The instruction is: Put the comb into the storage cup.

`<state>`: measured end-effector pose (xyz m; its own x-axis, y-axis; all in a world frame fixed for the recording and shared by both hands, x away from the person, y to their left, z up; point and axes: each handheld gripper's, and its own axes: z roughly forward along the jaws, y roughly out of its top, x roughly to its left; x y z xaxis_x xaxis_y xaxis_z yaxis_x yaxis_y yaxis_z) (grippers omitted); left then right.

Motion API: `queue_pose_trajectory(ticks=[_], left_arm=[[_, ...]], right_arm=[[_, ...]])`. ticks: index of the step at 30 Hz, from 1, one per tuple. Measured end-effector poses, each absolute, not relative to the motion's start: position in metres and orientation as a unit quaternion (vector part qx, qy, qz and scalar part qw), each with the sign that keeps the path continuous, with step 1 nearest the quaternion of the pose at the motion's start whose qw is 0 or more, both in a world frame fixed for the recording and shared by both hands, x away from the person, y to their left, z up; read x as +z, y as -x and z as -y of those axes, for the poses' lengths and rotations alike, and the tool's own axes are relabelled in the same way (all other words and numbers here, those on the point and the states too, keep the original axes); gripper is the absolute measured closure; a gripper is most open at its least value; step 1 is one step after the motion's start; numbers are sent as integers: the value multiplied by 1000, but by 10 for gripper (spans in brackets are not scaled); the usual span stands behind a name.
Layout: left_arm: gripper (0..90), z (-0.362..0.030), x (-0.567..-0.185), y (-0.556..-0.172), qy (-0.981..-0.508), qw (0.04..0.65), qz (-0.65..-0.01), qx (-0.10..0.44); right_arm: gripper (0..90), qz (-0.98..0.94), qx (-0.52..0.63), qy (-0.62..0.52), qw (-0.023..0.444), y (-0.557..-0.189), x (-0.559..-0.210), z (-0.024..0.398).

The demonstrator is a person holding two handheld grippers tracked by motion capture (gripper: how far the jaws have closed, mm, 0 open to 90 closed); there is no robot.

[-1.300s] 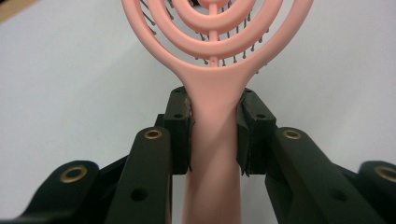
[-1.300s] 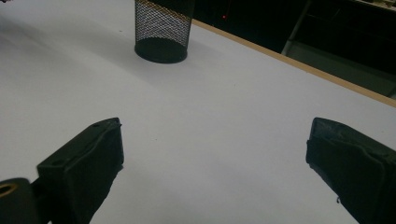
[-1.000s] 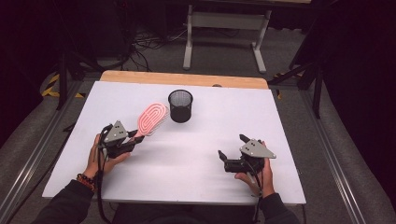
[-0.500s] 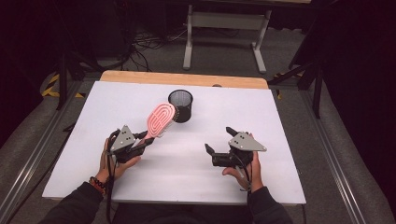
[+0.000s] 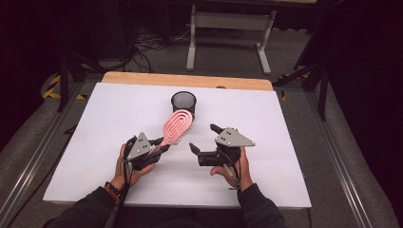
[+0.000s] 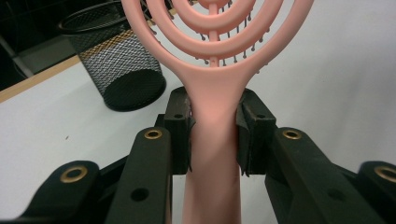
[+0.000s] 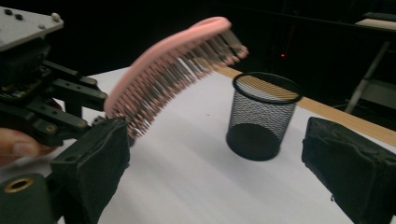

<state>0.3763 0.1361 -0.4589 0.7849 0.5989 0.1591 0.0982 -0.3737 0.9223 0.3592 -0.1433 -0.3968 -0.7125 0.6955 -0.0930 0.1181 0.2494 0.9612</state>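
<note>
Left gripper clamps the pink hairbrush by its handle; right gripper stands wide with nothing in it.

In the left gripper view both black pads press on either side of the brush's narrow neck, just below where the ringed head begins, and the handle runs back between the jaws. From that grip the head rises up and away from the table, bristles facing down, as the right gripper view shows it. Just beyond the brush's tip stands the black mesh cup, upright on the white table and apart from the brush. The right gripper is just beside the left, its jaws spread toward the brush head, its pads touching nothing.
</note>
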Motion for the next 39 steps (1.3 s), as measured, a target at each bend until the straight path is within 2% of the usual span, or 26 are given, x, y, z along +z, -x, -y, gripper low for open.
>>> queue_pose_trajectory(ticks=[15,20,22,27,28,30,39], left_arm=[[696,-106,-466,-369,-790,512,-211,262],[696,-99,-465,-368,-788,516,-210,262],[696,-97,-465,-367,-786,518,-211,262],[697,-92,-466,-368,-784,519,-216,263],[698,-91,-466,-368,-785,517,-216,265],[698,-90,-467,-369,-787,513,-217,265],[693,-82,-466,-366,-786,509,-214,279]], right_arm=[[87,-741,558,-299,226,-368,-396,125],[161,-728,564,-325,213,-373,-396,122],[165,-722,572,-330,207,-374,-397,122],[304,-693,600,-358,179,-378,-397,124],[370,-684,607,-365,175,-378,-398,125],[420,-674,616,-371,169,-378,-398,127],[577,-634,649,-400,130,-373,-402,134]])
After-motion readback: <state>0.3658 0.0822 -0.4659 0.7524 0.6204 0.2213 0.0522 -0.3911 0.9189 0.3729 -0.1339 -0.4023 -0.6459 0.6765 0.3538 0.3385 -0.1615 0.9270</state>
